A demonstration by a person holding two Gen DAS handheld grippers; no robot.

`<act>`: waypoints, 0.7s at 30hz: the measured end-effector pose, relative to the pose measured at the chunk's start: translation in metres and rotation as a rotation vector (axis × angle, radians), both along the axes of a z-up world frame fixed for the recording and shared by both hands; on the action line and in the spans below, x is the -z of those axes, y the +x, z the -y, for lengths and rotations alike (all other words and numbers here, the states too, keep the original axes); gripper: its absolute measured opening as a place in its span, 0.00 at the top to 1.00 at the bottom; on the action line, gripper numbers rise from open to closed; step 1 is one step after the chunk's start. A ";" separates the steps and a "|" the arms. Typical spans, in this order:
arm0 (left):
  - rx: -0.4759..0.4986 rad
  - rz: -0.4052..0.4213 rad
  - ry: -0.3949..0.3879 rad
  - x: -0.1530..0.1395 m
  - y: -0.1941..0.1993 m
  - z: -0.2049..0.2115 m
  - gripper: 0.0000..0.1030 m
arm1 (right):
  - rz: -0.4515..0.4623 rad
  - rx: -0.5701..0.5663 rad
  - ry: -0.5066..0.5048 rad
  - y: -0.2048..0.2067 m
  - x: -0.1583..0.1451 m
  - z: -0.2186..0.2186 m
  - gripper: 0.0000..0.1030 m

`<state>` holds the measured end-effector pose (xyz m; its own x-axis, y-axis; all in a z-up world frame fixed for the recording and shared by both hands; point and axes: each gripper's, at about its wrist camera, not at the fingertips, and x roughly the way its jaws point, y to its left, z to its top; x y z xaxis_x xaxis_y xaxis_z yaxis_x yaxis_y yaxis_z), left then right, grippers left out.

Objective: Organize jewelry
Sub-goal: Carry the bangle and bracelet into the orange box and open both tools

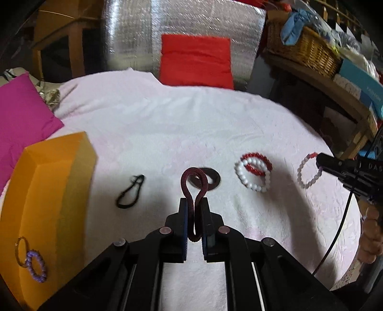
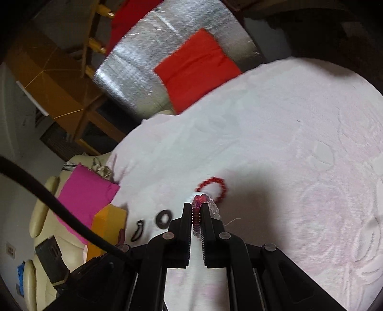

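My left gripper is shut on a dark maroon elastic band, held above the white cloth. My right gripper is shut on a clear and red beaded bracelet; in the left wrist view that bracelet hangs from the right gripper's tip at the far right. A red bead bracelet and a white bead bracelet lie overlapped on the cloth. A dark ring and a thin black hair tie lie nearer. An orange block at left carries a purple bead bracelet and a thin gold ring.
A magenta cushion lies at the left edge, a red cushion against a silver foil panel behind the table. A wicker basket and boxes fill a wooden shelf at the right. A black cable hangs from the right gripper.
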<state>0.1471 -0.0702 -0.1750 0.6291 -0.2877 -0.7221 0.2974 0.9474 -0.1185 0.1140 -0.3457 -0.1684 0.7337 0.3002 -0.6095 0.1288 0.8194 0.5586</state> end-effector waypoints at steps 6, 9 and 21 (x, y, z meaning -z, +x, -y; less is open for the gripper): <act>-0.073 0.027 -0.022 -0.014 -0.004 -0.040 0.91 | 0.023 -0.072 -0.045 0.007 -0.010 -0.049 0.92; -0.113 0.027 -0.033 -0.016 -0.005 -0.065 0.91 | 0.025 -0.118 -0.061 0.012 -0.009 -0.076 0.92; -0.277 0.027 -0.032 -0.015 -0.008 -0.153 0.91 | 0.064 -0.254 -0.114 0.024 -0.004 -0.175 0.92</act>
